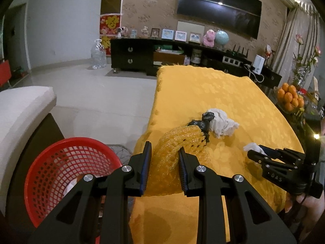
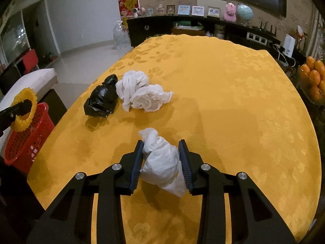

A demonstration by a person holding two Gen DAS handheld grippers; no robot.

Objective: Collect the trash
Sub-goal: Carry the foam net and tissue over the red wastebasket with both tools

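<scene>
The right claw (image 2: 161,160) has clamped on a white tissue wad (image 2: 162,162) near the desk's (image 2: 233,101) front edge. It looks light and soft, so a squeeze across the middle should suit it. The left claw (image 1: 165,163) grips a yellow foam net (image 1: 178,142), springy and weightless, beside the desk's left edge, just by the red basket (image 1: 50,162). A black bag (image 2: 102,98) and white net (image 2: 142,91) lie touching toward the left edge; nothing seems to block the way to the basket.

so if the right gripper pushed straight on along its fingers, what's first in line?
Beyond the white tissue wad that the right gripper is shut on, first is probably bare yellow tablecloth, since it points downward. The white foam net lies further on, slightly left; depth unclear.
</scene>
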